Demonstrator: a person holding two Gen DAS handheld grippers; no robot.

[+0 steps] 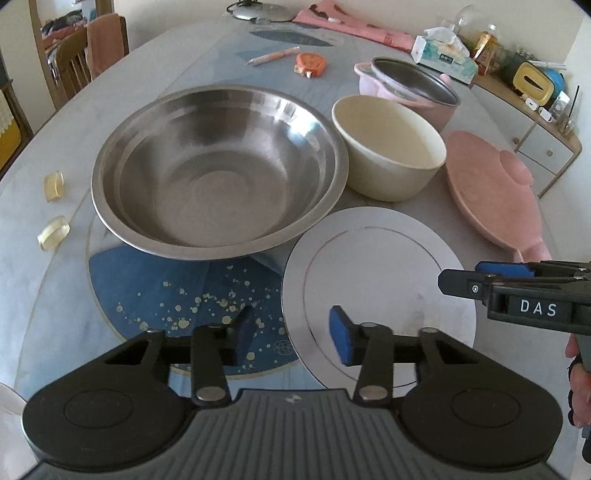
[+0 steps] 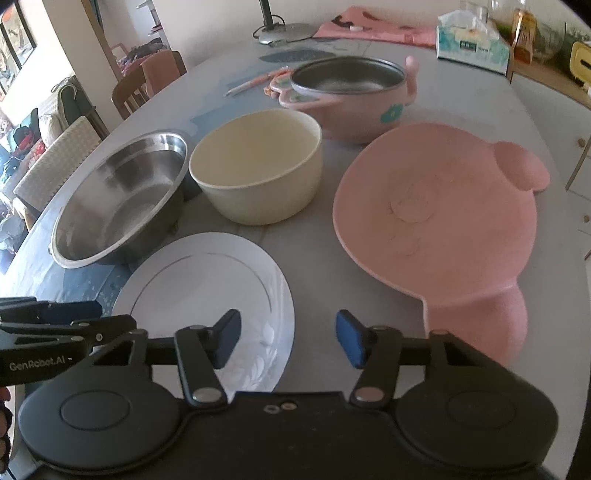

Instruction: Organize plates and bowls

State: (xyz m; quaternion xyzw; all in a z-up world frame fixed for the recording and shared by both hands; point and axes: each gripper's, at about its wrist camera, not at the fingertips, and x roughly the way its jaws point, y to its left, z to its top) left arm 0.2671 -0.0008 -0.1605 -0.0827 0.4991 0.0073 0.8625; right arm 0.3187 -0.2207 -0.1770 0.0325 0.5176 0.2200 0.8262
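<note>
Your left gripper (image 1: 291,332) and right gripper (image 2: 288,338) are both released, nothing between the pads. They flank the near white plate (image 1: 376,266); the steel bowl (image 1: 218,173) sits far left

Far beyond the tongs, at the desk's (image 1: 44,288) far edge, a pink cloth (image 1: 354,26) lies beside a grey lamp base (image 1: 258,11). A tissue box (image 1: 445,59) stands to the right of them. Nearer, a pen (image 1: 273,56) and an orange tape measure (image 1: 310,63) lie side by side. Two clear yellowish blocks (image 1: 54,206) sit off to the left, and wooden chairs (image 1: 88,55) stand past that edge.
</note>
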